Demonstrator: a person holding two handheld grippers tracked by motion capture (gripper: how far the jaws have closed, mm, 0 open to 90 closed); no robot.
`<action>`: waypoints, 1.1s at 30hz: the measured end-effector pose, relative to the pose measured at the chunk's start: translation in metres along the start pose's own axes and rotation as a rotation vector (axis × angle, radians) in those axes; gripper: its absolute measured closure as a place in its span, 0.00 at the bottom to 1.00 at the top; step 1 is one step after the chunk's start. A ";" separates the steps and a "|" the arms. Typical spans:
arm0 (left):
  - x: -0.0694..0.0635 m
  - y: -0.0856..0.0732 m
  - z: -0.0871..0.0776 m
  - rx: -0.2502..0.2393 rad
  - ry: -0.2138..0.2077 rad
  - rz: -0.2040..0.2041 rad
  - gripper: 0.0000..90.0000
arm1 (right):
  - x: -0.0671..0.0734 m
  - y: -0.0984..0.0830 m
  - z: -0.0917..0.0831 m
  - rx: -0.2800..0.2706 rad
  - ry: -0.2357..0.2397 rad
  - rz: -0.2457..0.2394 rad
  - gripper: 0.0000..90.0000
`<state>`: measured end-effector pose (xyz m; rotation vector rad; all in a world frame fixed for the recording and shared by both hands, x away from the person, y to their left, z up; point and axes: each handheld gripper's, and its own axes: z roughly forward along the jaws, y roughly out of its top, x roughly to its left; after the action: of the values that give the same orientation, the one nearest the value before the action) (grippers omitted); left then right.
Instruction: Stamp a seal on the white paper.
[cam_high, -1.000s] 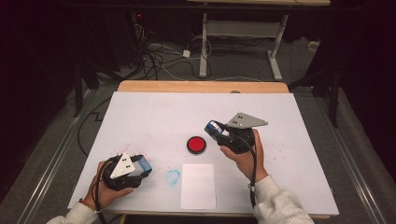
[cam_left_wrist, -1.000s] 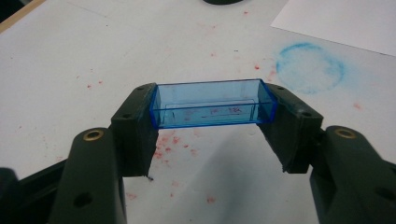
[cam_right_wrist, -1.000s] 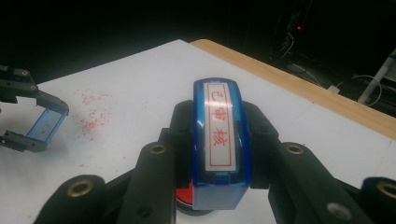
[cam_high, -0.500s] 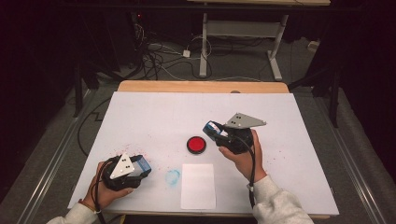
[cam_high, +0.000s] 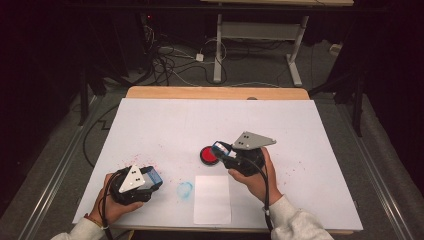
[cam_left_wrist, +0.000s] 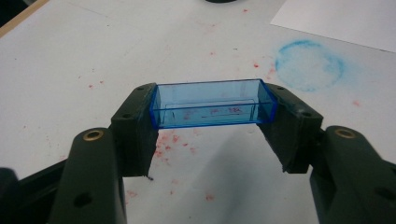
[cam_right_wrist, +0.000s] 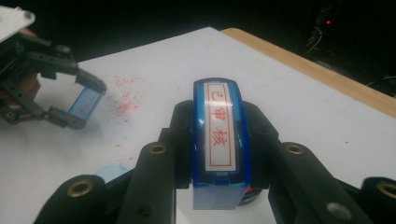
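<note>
Left gripper (cam_left_wrist: 212, 116), near the table's (cam_high: 300, 125) front-left corner, is clenched on a clear blue plastic cap (cam_left_wrist: 212, 103): a hollow, glossy, see-through rectangular tray, held end to end between matte black jaws just above the surface. Right gripper (cam_right_wrist: 217, 140), about mid-table and right of centre, is clenched on a stamp (cam_right_wrist: 218, 140): a blue translucent body, rounded at the far end, with a white face and red characters in a red frame, gripped by its long sides. Just beside it sits a round red ink pad (cam_high: 208, 155) with a dark rim. A flat white paper sheet (cam_high: 212, 198) lies at the front edge, a smudged blue ring mark (cam_high: 184, 189) to its left. The white tabletop is matte, speckled with red ink flecks; a wooden strip runs along the far edge. The back half and right side are open.
</note>
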<state>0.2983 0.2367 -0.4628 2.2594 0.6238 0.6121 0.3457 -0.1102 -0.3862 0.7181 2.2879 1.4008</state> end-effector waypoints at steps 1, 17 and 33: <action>0.000 0.000 0.000 0.000 0.001 -0.001 0.43 | 0.003 -0.001 0.001 0.006 0.007 -0.006 0.78; -0.002 0.001 0.001 0.018 -0.009 0.004 0.43 | 0.039 -0.025 0.003 0.087 0.103 -0.077 0.78; -0.002 0.002 0.004 0.023 -0.018 0.005 0.43 | 0.048 -0.061 0.018 0.200 0.142 -0.118 0.78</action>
<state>0.2993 0.2323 -0.4642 2.2865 0.6192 0.5890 0.3026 -0.0920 -0.4512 0.5450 2.5624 1.2167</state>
